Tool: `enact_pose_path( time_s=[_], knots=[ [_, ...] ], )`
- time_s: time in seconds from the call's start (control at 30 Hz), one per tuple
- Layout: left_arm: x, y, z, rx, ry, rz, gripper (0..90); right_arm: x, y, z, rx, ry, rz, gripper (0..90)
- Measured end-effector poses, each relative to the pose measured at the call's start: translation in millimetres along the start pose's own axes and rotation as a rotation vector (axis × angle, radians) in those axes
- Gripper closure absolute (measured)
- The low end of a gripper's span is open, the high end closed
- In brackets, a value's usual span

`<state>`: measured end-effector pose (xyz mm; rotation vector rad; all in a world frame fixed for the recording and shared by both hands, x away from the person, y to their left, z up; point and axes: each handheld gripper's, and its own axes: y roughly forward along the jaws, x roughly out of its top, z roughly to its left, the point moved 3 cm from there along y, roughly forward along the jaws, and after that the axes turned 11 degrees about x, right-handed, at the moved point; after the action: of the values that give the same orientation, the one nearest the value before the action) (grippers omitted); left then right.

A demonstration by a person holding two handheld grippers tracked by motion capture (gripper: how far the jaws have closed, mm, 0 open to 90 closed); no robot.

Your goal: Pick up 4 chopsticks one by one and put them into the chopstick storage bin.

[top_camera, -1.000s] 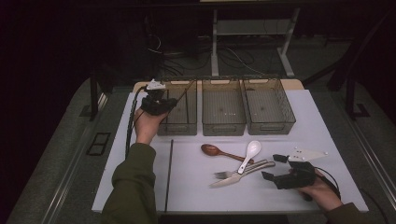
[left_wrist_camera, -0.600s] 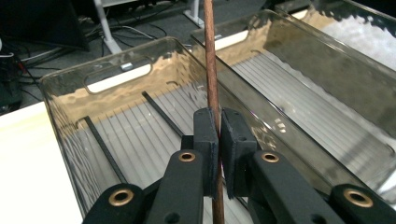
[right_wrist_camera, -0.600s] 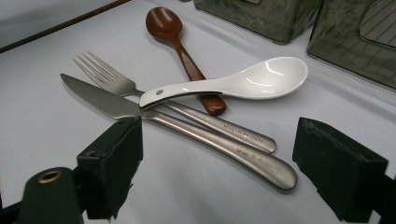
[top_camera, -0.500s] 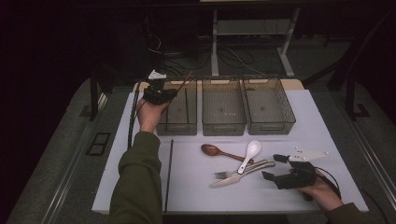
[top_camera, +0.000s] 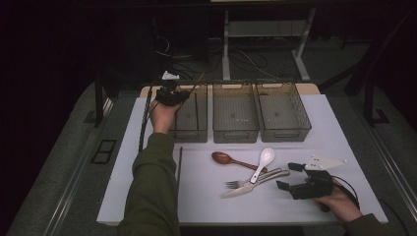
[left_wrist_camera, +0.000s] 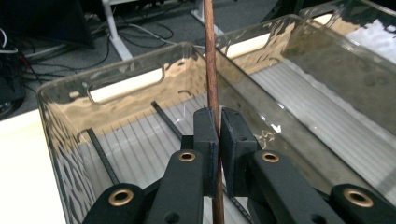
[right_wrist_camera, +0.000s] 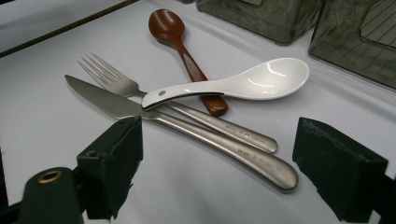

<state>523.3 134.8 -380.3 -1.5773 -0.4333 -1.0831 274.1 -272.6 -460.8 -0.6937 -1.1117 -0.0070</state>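
You are working in a dim lab or workshop. A white table [top_camera: 206, 206] stands on grey floor, with loose cables [top_camera: 246, 61] and a metal stand [top_camera: 265, 34] behind it.

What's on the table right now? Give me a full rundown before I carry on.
Bins: three, clear grey, in a row at the far side.
Brown chopstick: one, clamped upright over the left bin.
Black chopsticks: two, lying in the left bin.
Another chopstick: one, dark, on the mat near the left sleeve.
Wooden spoon: one, brown.
White spoon: one, across the knife and fork.
Fork: one, silver.
Knife: one, silver.
Left gripper: shut on the brown chopstick.
Right gripper: open, near the cutlery.
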Motion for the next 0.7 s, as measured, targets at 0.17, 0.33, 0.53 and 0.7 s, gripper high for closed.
enact_pose_path(
  time_s=[0.17,0.33,0.53,0.7],
  knots=[
    [-4.9,6.6,-0.4,0.017,0.004,0.037,84.1,-0.1,0.1,0.0,0.001,-0.002,0.001,15.9],
    [-5.3,7.5,1.4,0.047,-0.015,0.039,71.7,-0.1,0.3,0.4,0.001,-0.004,0.001,15.9],
    [-2.0,2.4,0.0,0.032,-0.023,0.026,62.0,0.0,0.4,0.1,0.001,-0.004,0.002,15.9],
    [-0.3,-7.8,-4.3,0.036,0.007,0.036,55.7,0.0,0.3,0.0,0.000,-0.005,0.002,15.9]
  ],
)
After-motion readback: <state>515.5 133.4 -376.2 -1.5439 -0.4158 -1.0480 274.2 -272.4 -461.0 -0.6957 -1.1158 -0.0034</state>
